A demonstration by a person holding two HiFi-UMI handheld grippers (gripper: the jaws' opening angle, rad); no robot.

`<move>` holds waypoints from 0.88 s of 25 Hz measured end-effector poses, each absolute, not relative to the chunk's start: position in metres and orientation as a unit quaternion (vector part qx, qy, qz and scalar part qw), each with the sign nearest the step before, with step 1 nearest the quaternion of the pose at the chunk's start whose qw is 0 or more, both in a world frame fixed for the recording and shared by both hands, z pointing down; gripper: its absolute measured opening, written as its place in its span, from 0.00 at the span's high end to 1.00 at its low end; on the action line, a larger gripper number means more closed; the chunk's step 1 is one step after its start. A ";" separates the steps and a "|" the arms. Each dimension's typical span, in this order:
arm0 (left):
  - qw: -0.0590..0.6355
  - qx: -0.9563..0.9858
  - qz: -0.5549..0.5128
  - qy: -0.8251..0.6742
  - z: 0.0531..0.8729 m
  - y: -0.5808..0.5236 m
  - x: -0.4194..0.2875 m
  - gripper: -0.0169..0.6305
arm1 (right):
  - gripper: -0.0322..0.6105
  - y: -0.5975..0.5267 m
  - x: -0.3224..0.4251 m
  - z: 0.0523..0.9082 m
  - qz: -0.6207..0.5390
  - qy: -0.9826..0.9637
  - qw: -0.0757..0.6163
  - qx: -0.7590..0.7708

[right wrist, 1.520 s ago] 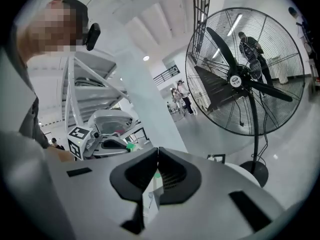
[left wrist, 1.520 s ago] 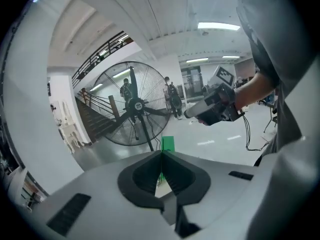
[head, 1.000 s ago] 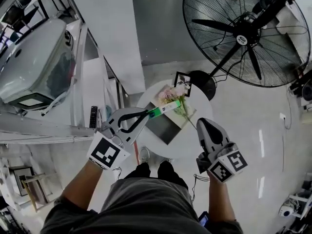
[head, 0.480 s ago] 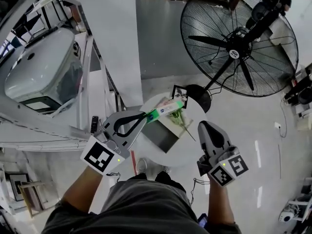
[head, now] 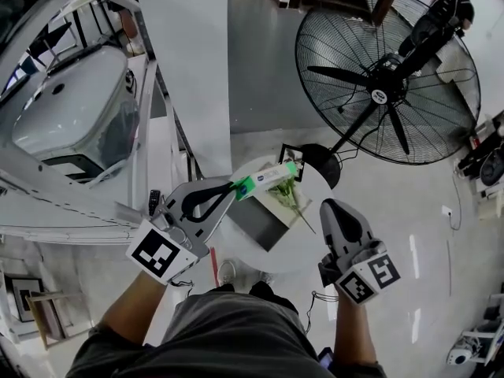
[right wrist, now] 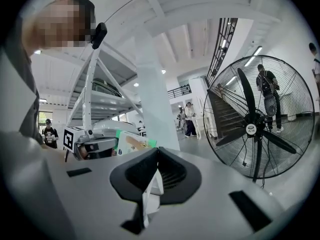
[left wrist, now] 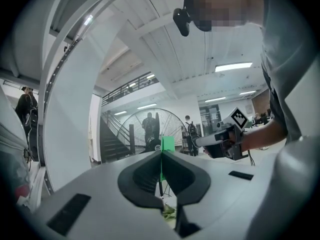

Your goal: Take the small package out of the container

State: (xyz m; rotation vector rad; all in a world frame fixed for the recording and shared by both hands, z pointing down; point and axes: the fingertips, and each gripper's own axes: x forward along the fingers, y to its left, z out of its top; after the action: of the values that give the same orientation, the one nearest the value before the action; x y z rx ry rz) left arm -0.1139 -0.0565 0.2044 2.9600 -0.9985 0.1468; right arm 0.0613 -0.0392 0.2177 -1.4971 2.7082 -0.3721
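Note:
The small package (head: 268, 178), a thin green and white sachet, hangs in the air above the round white table (head: 303, 242). My left gripper (head: 236, 186) is shut on its near end. In the left gripper view it shows edge-on as a green strip (left wrist: 165, 145) between the closed jaws. Under it on the table lies a dark grey rectangular container (head: 256, 220), with flowers on green stems (head: 290, 198) beside it. My right gripper (head: 327, 205) hovers to the right of the table, shut and holding nothing. From the right gripper view, the package (right wrist: 132, 141) is at the left.
A big black floor fan (head: 386, 77) stands behind the table, its base (head: 319, 164) next to a small picture frame (head: 293, 153). A white pillar (head: 189, 61) and a metal rack with a white tub (head: 71, 109) fill the left. My legs are just below the table.
The left gripper keeps the package aloft at almost the same spot over the table. The right gripper has barely moved. The head view has tilted slightly.

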 end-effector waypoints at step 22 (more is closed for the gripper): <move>0.035 0.946 0.068 -0.315 0.236 -0.059 -0.097 0.95 | 0.92 -0.048 0.060 0.244 -0.135 0.876 -0.009 -0.463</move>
State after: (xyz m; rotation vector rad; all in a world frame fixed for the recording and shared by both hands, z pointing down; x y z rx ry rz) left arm -0.0971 -0.0588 0.2361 2.9085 -0.9670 0.2095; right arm 0.0601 -0.0475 0.2441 -1.4628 2.7681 -0.4260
